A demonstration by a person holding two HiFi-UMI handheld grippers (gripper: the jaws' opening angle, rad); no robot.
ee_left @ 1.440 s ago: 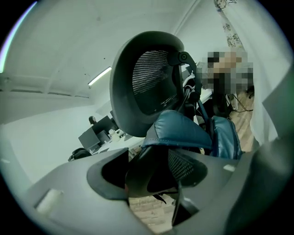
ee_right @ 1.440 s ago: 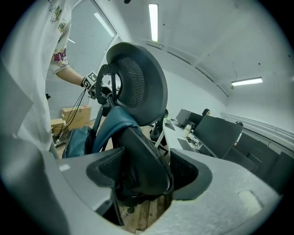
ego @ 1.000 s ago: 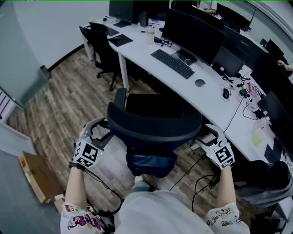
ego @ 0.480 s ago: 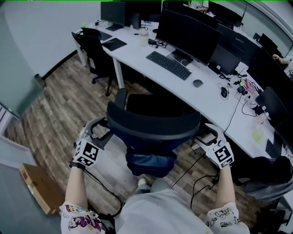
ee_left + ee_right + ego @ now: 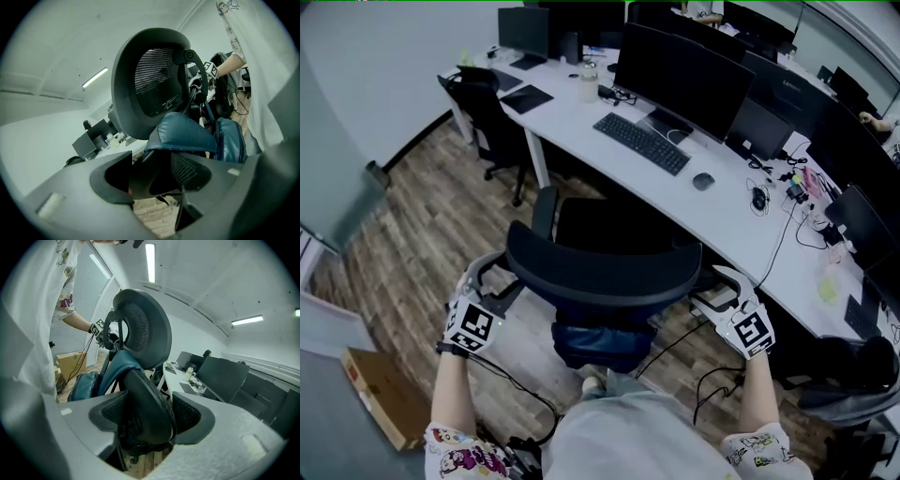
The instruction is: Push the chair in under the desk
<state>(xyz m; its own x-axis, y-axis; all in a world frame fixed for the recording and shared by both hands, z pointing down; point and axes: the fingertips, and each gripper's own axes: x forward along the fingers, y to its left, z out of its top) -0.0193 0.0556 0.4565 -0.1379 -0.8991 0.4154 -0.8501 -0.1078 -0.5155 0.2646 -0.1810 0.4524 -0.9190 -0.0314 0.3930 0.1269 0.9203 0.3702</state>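
Note:
A black office chair [image 5: 600, 272] stands in front of the white desk [image 5: 581, 103], its curved backrest toward me and its seat near the desk edge. A blue padded piece [image 5: 602, 339] hangs behind the backrest. My left gripper [image 5: 490, 277] holds the chair's left side, with a dark part of the chair frame [image 5: 154, 173] between the jaws of the gripper [image 5: 152, 183]. On the other side my right gripper [image 5: 719, 284] clamps the backrest's right edge; the mesh-covered rim [image 5: 145, 404] fills the gap in that gripper [image 5: 147, 423].
On the desk are monitors [image 5: 675, 66], a keyboard [image 5: 640, 142] and a mouse [image 5: 702, 181]. A second black chair [image 5: 483, 103] stands at the desk's far left. A cardboard box [image 5: 380, 398] lies on the wooden floor at left. Cables [image 5: 680, 337] trail under the chair, and a dark bag [image 5: 844, 375] sits right.
The chair, both grippers and I have moved forward toward the desk; the cardboard box has slid back in view. Both grips stay the same.

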